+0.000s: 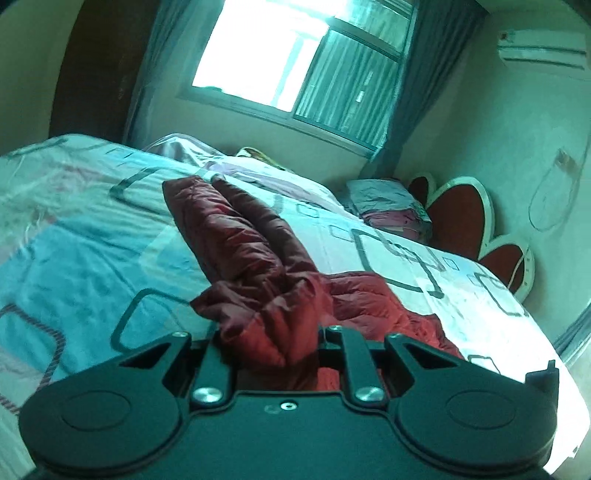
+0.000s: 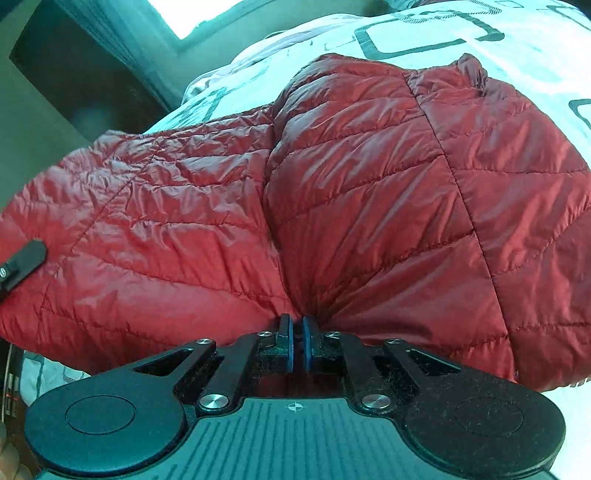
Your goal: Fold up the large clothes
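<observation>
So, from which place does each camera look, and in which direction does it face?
Left wrist: sits on the left gripper, looks along the bed toward the window; its own fingers are shut on a bunch of the red jacket.
Right wrist: sits on the right gripper, looks down at the jacket from close; its own blue pads pinch the fabric.
Shared: the red jacket, the patterned bedcover, the window.
</observation>
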{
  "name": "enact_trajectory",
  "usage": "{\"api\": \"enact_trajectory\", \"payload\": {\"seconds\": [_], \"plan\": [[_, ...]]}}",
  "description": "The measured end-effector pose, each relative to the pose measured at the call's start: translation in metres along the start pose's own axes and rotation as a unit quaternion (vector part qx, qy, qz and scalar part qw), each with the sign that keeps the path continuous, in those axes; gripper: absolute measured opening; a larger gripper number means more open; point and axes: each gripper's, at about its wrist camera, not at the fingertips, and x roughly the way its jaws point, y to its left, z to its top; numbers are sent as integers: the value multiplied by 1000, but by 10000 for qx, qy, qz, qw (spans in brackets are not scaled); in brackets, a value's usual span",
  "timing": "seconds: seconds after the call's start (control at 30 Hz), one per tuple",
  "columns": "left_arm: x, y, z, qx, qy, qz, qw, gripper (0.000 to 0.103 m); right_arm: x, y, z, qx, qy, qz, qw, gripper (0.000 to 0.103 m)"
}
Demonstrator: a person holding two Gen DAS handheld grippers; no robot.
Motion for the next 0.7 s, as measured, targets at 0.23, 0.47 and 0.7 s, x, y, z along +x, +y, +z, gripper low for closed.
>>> {"api": "enact_trajectory", "payload": {"seconds": [0.23,0.47,0.7], "plan": [[7,-51,7,475,56,-196,9987,17,-20,-22,4,479,-166,416,9978,8],[29,-102,0,873,296,-557,9942,17,-72,-58,22,805,-813,436,9925,8],[69,-144,-21,1010,779,-947,9873,25,-123,-113,33,1223,-1322,190,9835,8]]}}
